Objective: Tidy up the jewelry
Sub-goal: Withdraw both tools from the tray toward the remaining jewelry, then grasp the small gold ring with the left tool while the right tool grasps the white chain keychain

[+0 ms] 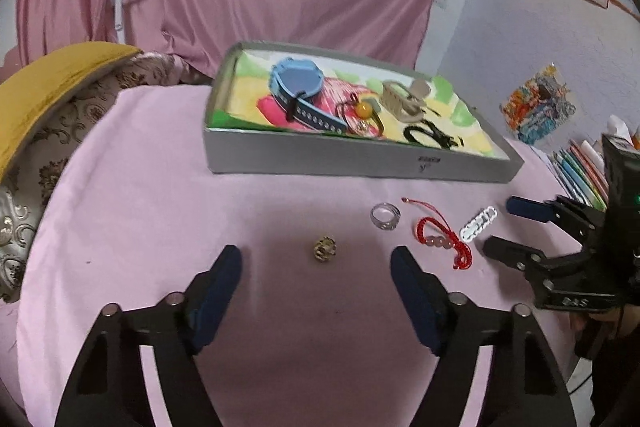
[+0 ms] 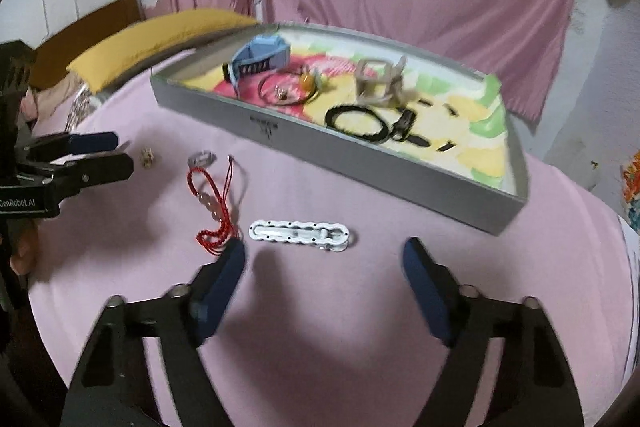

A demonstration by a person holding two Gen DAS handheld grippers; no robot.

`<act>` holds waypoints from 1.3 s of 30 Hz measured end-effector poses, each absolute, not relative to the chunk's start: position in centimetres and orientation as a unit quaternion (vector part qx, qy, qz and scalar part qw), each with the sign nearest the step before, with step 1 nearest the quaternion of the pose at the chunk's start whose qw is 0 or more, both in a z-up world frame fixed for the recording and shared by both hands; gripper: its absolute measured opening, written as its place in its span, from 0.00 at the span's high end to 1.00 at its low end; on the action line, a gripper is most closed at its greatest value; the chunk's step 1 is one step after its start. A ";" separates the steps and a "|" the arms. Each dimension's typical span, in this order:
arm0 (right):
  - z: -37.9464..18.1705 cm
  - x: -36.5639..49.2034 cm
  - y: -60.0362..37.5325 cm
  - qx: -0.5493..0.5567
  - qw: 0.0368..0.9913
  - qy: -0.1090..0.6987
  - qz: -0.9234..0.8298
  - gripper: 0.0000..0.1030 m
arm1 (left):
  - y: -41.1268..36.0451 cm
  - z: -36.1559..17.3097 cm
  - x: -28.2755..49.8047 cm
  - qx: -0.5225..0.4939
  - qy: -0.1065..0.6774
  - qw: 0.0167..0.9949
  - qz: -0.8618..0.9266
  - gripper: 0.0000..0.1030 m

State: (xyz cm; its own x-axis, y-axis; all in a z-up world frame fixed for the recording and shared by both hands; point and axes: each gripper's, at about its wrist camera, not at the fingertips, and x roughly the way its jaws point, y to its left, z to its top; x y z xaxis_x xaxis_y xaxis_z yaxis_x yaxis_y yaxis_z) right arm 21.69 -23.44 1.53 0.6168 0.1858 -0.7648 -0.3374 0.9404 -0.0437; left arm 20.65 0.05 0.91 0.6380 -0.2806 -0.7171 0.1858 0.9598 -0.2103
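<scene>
Four loose pieces lie on the pink cloth in front of a grey tray (image 1: 360, 163) (image 2: 360, 167). They are a gold ring (image 1: 324, 249) (image 2: 147, 157), a clear ring (image 1: 385, 217) (image 2: 201, 159), a red cord bracelet (image 1: 440, 239) (image 2: 216, 203) and a white chain clip (image 1: 478, 225) (image 2: 300, 233). My left gripper (image 1: 316, 255) (image 2: 122, 151) is open, low over the cloth, with the gold ring just beyond the gap between its tips. My right gripper (image 2: 325, 247) (image 1: 500, 226) is open too, and the white clip lies just ahead of its tips, untouched.
Inside the tray lie a blue watch (image 1: 296, 83), an orange-bead bangle (image 1: 364, 109), a beige watch (image 1: 400, 99) and a black bracelet (image 2: 356, 123). A yellow cushion (image 1: 60, 75) sits left of the table. Coloured books (image 1: 580, 171) stand at the right edge, and a pink curtain hangs behind.
</scene>
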 end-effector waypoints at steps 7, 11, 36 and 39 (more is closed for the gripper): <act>1.4 22.9 -22.8 -0.113 0.883 0.423 0.170 0.37 | -0.7 1.0 21.5 -0.046 0.418 0.896 -0.140 0.46; 1.4 23.4 -22.5 -0.106 0.876 0.422 0.206 0.44 | -1.1 1.1 21.9 -0.042 0.422 0.894 -0.145 0.52; 1.6 21.0 -22.2 -0.101 0.873 0.426 0.216 0.86 | -1.9 0.9 21.4 -0.005 0.419 0.896 -0.148 0.86; 1.6 20.7 -22.3 -0.090 0.874 0.427 0.213 0.86 | -2.0 0.9 21.0 -0.004 0.416 0.897 -0.149 0.86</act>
